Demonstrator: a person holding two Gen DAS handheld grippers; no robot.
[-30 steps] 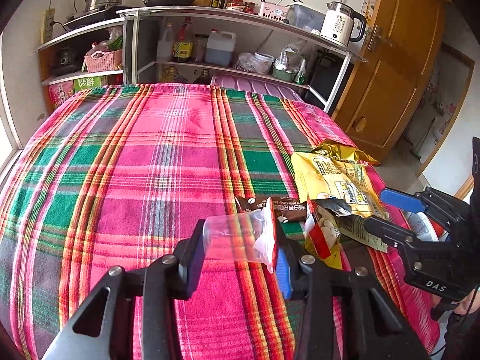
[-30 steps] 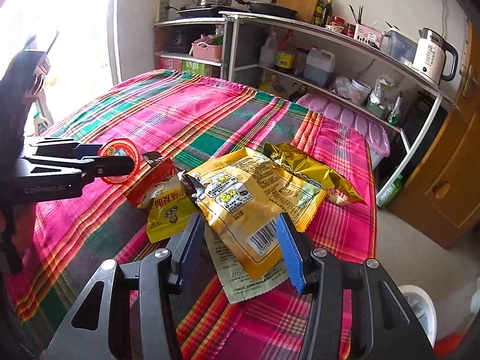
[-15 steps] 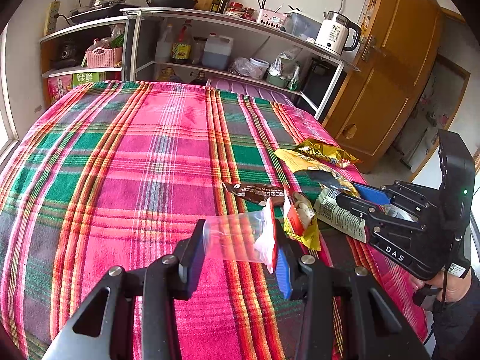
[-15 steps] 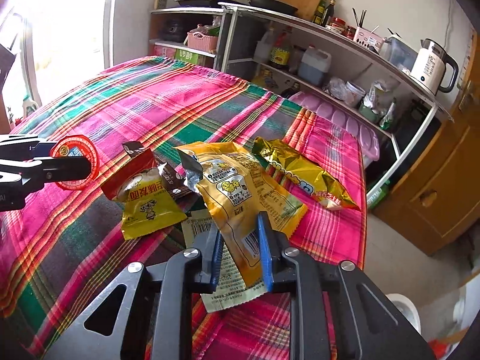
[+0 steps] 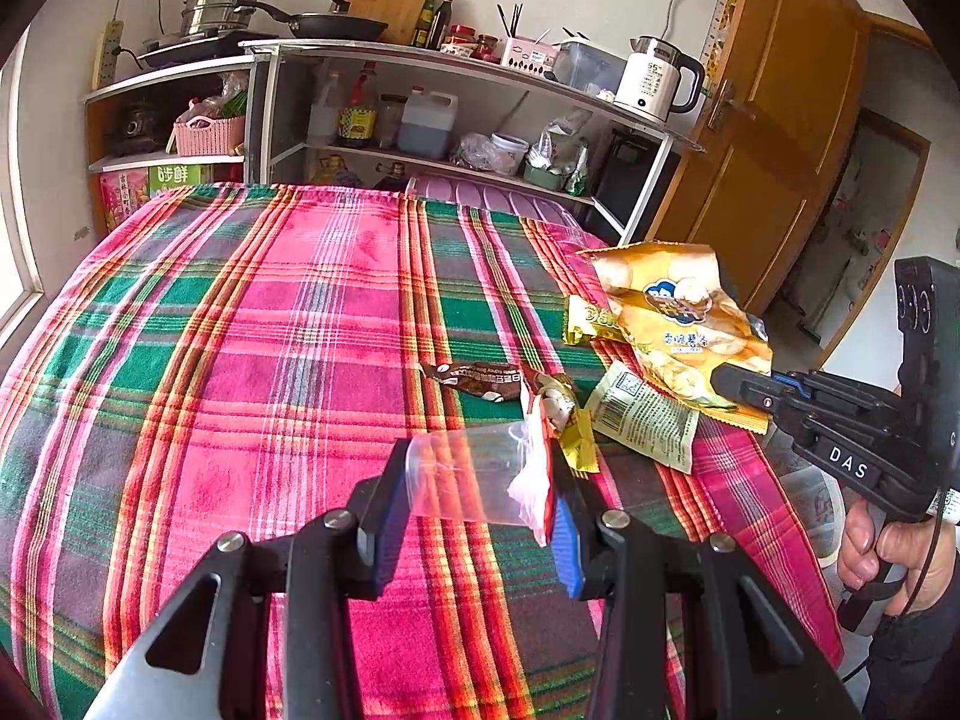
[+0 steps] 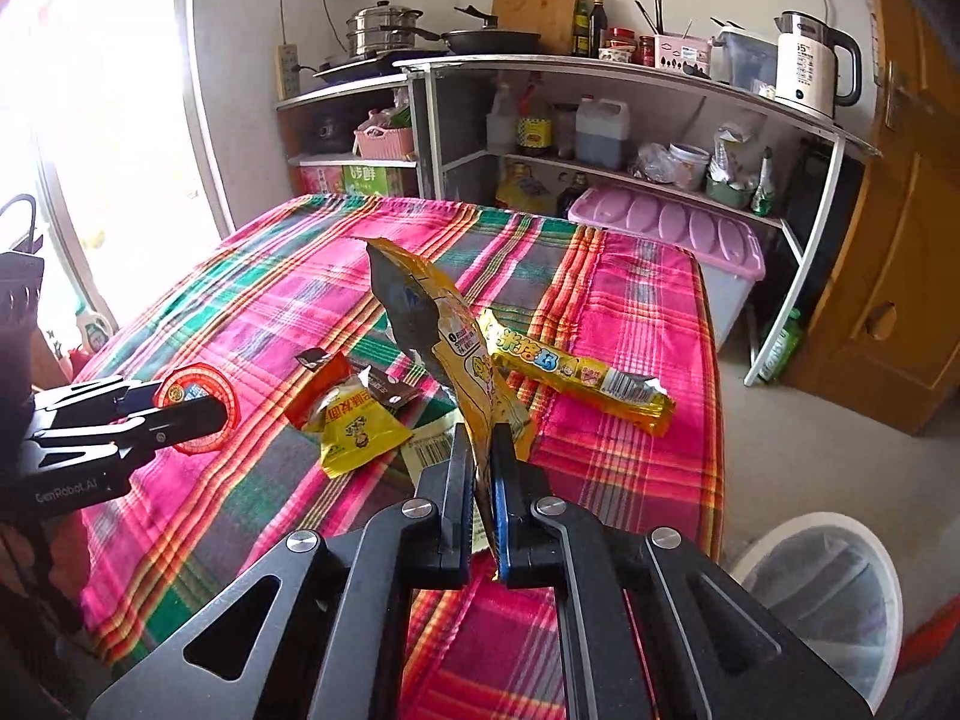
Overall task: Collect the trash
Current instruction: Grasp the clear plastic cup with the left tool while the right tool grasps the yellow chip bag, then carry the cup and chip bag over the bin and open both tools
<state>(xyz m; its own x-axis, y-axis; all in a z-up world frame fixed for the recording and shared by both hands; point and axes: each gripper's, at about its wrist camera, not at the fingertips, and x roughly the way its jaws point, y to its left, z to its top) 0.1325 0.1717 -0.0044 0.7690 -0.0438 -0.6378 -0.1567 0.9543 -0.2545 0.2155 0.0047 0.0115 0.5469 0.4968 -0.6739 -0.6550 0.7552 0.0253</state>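
My left gripper is shut on a clear plastic cup that lies sideways between the pads, its red lid against the right finger. The same gripper shows at the left of the right wrist view, with the red lid facing the camera. My right gripper is closing on the lower edge of a yellow chip bag, and the pads pinch it. The bag hangs lifted off the plaid tablecloth, held by the right gripper.
A long yellow wrapper, a small yellow-and-red packet, a brown wrapper and a barcode packet lie on the cloth. A white bin with a liner stands on the floor at the table's right. Kitchen shelves stand behind.
The right gripper's jaws went from wide open around the yellow chip bag to shut on it, and the bag rose off the table. The left gripper kept hold of the cup and drew back a little.
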